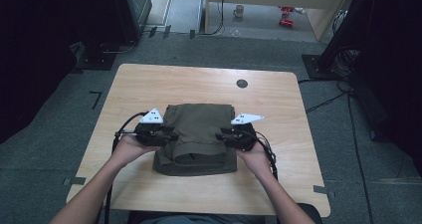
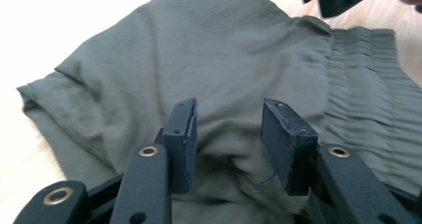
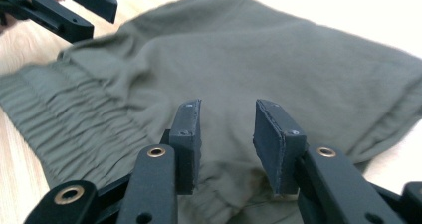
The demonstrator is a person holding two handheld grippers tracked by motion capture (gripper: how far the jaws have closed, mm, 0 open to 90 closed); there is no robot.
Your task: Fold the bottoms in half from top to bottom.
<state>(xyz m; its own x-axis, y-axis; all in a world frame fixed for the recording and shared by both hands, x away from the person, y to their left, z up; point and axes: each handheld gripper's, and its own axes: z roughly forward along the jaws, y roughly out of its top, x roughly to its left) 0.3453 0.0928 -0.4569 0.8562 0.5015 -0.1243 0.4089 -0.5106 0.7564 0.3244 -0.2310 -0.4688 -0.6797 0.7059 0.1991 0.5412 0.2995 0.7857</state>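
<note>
1. A folded olive-green garment (image 1: 196,137) is lying near the middle of the wooden counter (image 1: 149,82), a little toward the person's edge.
2. The left gripper (image 1: 171,136) is sitting at the garment's left edge, held in the person's left hand (image 1: 130,147), pointing inward across the cloth.
3. The right gripper (image 1: 221,136) is sitting at the garment's right edge, held in the right hand (image 1: 256,157), facing the left one.
4. In the left gripper view, its jaws are standing partly apart over the garment (image 2: 199,59), with loose cloth showing in the gap and neither pad pressing on it.
5. In the right gripper view, its jaws are likewise standing partly apart above the garment (image 3: 278,59), gripping nothing.
6. The garment's gathered, ribbed waistband (image 2: 368,84) is lying on the side nearest the person.
7. A small dark round disc (image 1: 242,83) is sitting on the counter beyond the garment, well apart from it.
</note>
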